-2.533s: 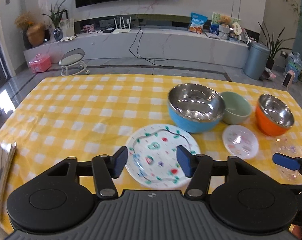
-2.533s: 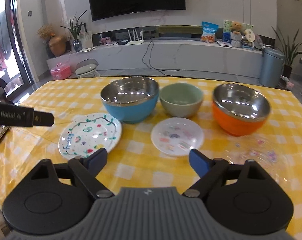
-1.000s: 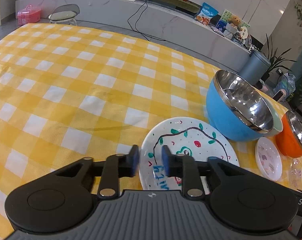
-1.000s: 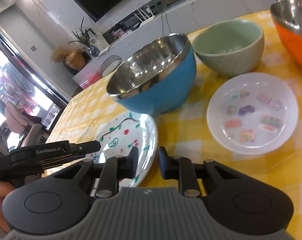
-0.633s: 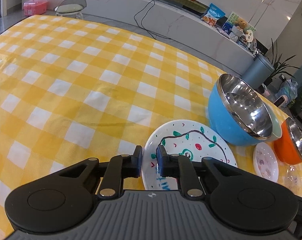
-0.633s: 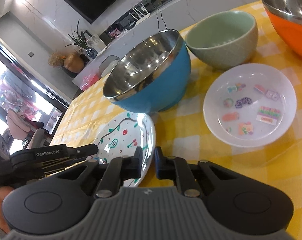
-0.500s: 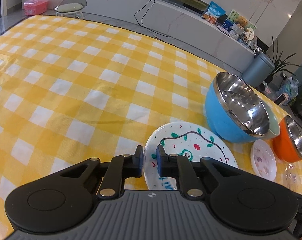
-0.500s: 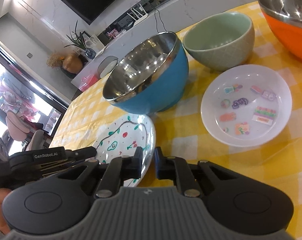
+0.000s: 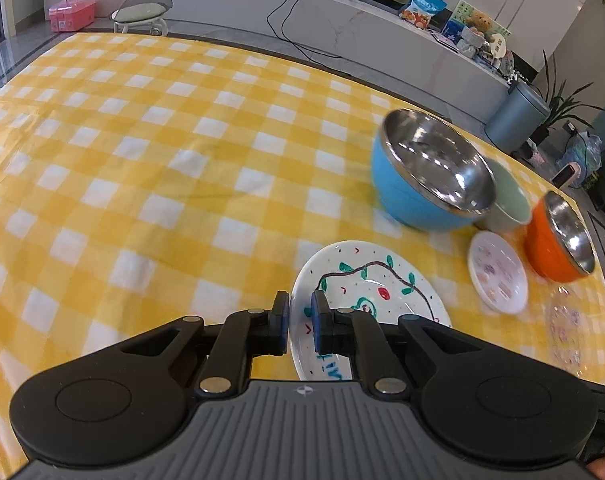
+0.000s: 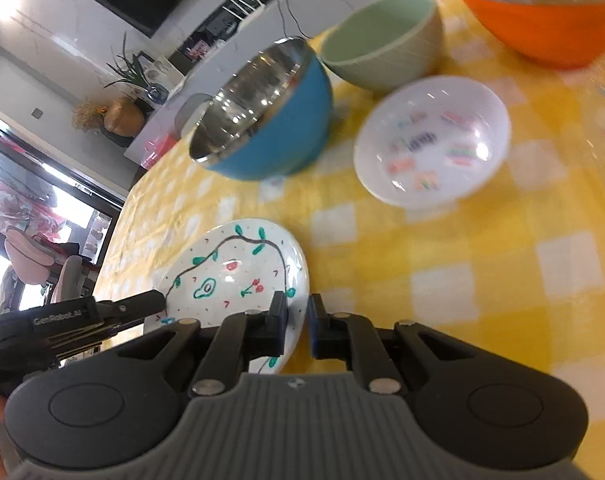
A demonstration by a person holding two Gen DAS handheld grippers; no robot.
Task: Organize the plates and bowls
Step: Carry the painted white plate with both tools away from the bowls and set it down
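Pinching the near-left rim of the painted plate (image 9: 376,292), my left hand-held gripper (image 9: 300,322) has its blue pads drawn close with the plate's edge between them. My right hand-held gripper (image 10: 298,322) clamps the plate's opposite rim the same way, so the painted plate (image 10: 238,276) sits between both tools, tilted in the right wrist view; whether it touches the yellow checked tabletop (image 9: 162,184) I cannot tell. In that view the left hand-held gripper (image 10: 82,316) shows at the plate's far edge.

Beyond the plate stands the blue bowl (image 9: 426,176) with its steel lining, and just behind it, partly hidden, the pale green bowl (image 9: 506,204). To the right of those is the orange bowl (image 9: 558,236), also steel inside. A small white saucer (image 9: 496,272) with coloured pictures lies in front of the green and orange bowls, near the painted plate but apart from it. A clear glass dish (image 9: 570,332) lies at the tabletop's right edge.
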